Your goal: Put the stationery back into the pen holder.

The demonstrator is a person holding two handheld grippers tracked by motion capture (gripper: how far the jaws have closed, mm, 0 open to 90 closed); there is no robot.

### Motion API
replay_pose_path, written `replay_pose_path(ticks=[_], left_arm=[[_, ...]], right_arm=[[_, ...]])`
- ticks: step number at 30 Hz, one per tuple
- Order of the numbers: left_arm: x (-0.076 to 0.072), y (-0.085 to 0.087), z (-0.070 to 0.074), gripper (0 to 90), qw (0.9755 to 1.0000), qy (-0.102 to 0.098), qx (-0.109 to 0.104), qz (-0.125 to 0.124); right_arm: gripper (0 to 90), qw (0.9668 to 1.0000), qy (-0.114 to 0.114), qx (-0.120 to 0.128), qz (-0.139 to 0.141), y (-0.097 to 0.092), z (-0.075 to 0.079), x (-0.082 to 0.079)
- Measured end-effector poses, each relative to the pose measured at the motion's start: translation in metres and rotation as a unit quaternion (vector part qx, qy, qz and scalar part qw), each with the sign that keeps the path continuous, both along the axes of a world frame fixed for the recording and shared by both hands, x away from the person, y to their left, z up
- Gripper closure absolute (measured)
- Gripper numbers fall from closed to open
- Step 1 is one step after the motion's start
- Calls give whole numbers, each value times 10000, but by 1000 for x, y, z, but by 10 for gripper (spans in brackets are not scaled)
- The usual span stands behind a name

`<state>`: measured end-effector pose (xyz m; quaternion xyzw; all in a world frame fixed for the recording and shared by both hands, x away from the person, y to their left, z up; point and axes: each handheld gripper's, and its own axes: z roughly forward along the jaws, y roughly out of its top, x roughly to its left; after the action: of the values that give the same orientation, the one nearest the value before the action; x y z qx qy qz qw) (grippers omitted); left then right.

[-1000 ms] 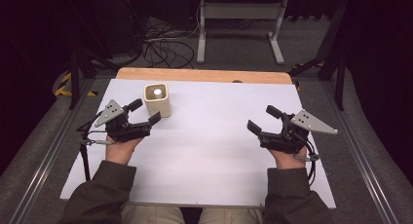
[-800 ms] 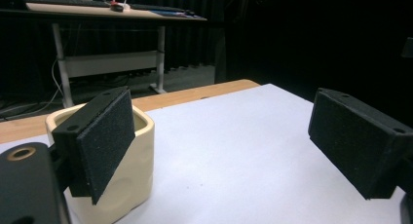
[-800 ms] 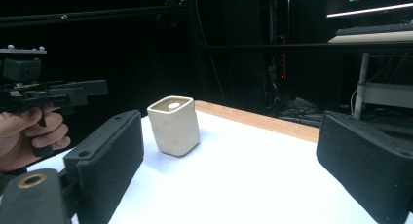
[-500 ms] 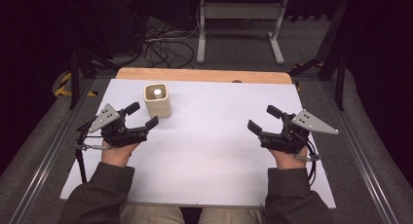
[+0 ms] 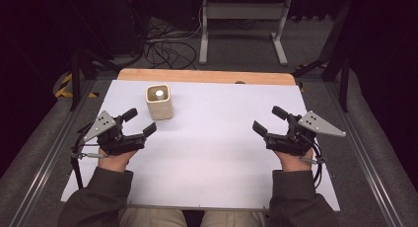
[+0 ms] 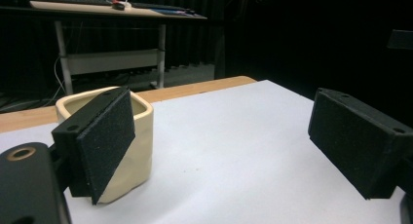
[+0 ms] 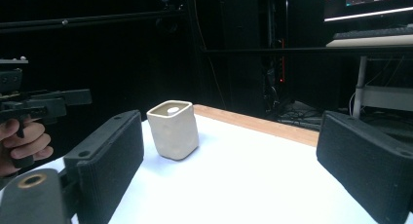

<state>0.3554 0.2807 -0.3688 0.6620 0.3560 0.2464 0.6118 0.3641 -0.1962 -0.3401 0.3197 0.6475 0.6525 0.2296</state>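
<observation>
Two tongs rest low over a white counter (image 5: pixel 212 153), one in each hand, with a cream cup (image 5: pixel 159 101) as the one object on it. From the high view the cup stands upright on the counter's far left part, near the wooden strip (image 5: pixel 207 76) along the far edge, and something small and pale lies inside it. Left tongs (image 5: pixel 139 123) sit just nearer than the cup and slightly to its left, apart from it, jaws spread wide and holding nothing. In the left gripper view the cup (image 6: pixel 131 151) shows just behind the left-hand jaw, which overlaps it; whether jaw and cup touch cannot be told there, though the high view shows a gap. Right tongs (image 5: pixel 267 120) lie well to the right of the cup, across the counter's bare middle, jaws likewise spread and empty. In the right gripper view the cup (image 7: pixel 174 130) stands far ahead between the two open jaws, nearer the left-hand one, and the other hand (image 7: pixel 22 143) with its tongs shows at the left edge. Both sleeves (image 5: pixel 96 200) are dark olive. Beyond the cup, past the counter's far edge, cables (image 5: pixel 165 49) lie on the dark floor beside a grey metal frame (image 5: pixel 241 19).
</observation>
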Motion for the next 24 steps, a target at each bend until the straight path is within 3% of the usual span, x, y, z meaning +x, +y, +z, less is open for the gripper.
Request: replay_pose_path(ticks=[24], left_arm=[[-15,13,-4,94,10000,54,50,-38]], right_arm=[[105,10000,-31,28,-14,-2,1,-1]])
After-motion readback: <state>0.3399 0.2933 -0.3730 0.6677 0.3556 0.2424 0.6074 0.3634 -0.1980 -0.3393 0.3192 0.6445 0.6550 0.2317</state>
